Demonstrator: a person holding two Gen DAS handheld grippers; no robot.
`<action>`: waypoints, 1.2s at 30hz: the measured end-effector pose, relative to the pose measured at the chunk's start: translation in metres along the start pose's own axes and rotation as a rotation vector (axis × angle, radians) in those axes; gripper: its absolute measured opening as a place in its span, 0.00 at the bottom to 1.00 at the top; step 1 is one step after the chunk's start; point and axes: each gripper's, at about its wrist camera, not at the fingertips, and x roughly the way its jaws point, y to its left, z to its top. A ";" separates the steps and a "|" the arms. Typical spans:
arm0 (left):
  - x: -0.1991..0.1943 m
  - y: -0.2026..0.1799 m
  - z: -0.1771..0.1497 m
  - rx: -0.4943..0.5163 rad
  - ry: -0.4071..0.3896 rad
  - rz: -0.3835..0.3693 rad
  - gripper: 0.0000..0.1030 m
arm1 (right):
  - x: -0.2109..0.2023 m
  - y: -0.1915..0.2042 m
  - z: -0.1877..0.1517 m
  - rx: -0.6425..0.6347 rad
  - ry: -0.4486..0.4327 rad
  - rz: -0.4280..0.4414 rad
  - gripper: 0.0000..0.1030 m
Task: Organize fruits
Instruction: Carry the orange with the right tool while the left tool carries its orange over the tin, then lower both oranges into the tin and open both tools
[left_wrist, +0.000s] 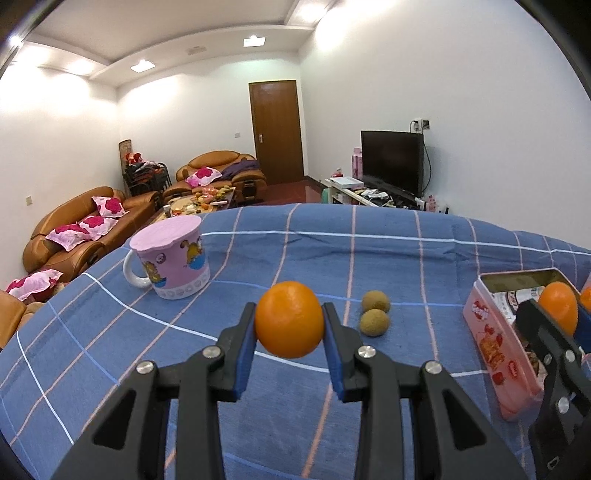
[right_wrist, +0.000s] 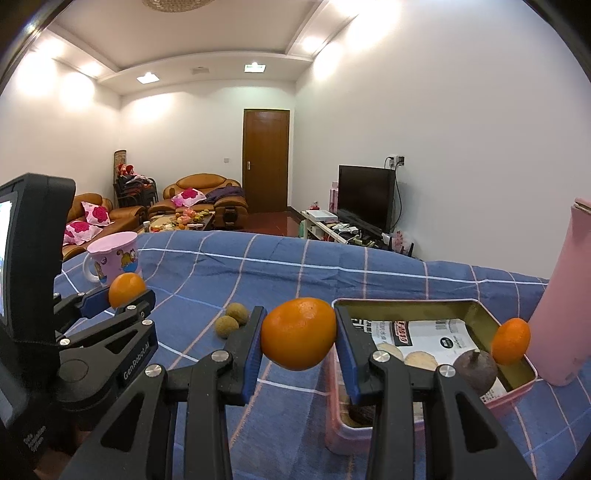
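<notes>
Black linkages and blue pads filled the bottom of both wrist views. From the left wrist view, the left gripper (left_wrist: 289, 321) had its pads pressed against either side of an orange (left_wrist: 289, 319), held clear above the blue checked cloth (left_wrist: 258, 424).

Going left to right across that view, a pink cartoon mug (left_wrist: 173, 262) with a white handle stood on the cloth well to the left, covered by a pink lid, so its contents could not be told. Two small brown-green round fruits (left_wrist: 375, 312) lay touching each other just right of the held orange. Farther right sat the pink tin (left_wrist: 491, 339), open at the top.

The right gripper (right_wrist: 299, 334) was likewise narrowed onto a second orange (right_wrist: 299, 334), squeezed between its blue pads and held beside the tin's near left corner; whether it was over the rim or just short of it was hard to judge through the fisheye.

Inside the tin lay a white printed packet (right_wrist: 417, 332), two pale round pieces (right_wrist: 419, 360), and a dark brownish fruit with a stem (right_wrist: 474, 369). A third orange (right_wrist: 511, 339) sat at the tin's far right wall. Something dark showed at the near left end under the gripper, but too little to name. A tall pink object (right_wrist: 561, 295), possibly the lid, stood just right of the tin.
</notes>
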 end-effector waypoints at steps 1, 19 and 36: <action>-0.001 -0.002 0.000 0.001 0.000 -0.002 0.35 | 0.000 -0.001 0.000 0.001 0.002 0.001 0.37; -0.028 -0.053 -0.010 0.046 -0.027 -0.069 0.35 | -0.021 -0.051 -0.009 0.005 -0.008 -0.068 0.37; -0.043 -0.113 -0.010 0.122 -0.038 -0.176 0.35 | -0.032 -0.104 -0.013 0.017 -0.010 -0.162 0.37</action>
